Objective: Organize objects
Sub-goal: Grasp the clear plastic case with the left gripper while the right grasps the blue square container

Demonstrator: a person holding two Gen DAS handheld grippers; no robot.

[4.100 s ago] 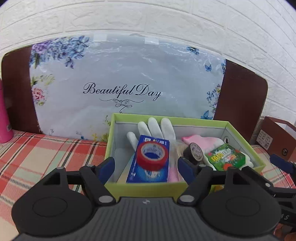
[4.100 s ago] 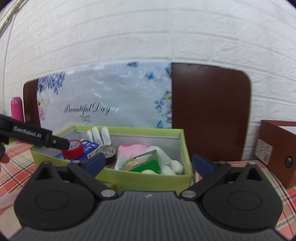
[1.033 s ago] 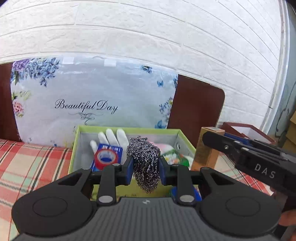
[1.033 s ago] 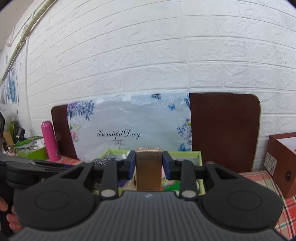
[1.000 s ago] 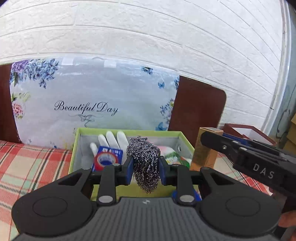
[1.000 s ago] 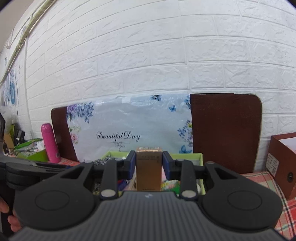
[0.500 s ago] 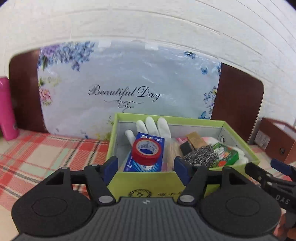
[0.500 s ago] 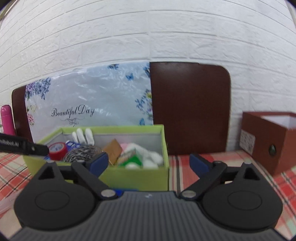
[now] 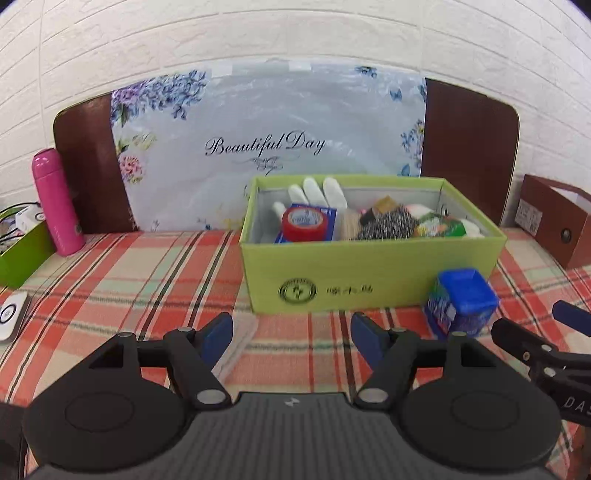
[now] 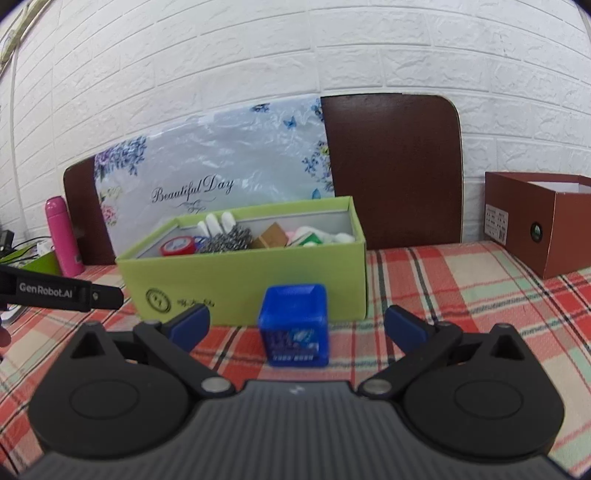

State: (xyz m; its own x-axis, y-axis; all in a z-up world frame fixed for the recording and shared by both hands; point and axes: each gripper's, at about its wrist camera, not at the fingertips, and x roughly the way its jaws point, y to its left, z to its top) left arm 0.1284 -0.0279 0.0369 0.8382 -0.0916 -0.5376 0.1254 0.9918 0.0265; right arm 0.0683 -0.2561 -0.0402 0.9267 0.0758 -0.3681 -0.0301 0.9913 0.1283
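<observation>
White brick wall (image 9: 295, 33) behind. Dark brown board (image 10: 391, 166) leaning against it, partly covered by floral plastic sheet (image 9: 266, 140) lettered "Beautiful Day". Below, counter (image 9: 140, 273) under red, green and cream plaid cloth. Lit evenly, brightly.

Plaid tablecloth (image 9: 155, 273) carries green box (image 9: 369, 273), blue tub (image 10: 293, 325) just before it, pink flask (image 9: 57, 203), brown box (image 10: 546, 221).

One green box (image 9: 369, 273), one blue tub (image 10: 293, 325)

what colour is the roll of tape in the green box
Red, with a blue and white printed core. The roll of tape shows best in the left wrist view.
</observation>
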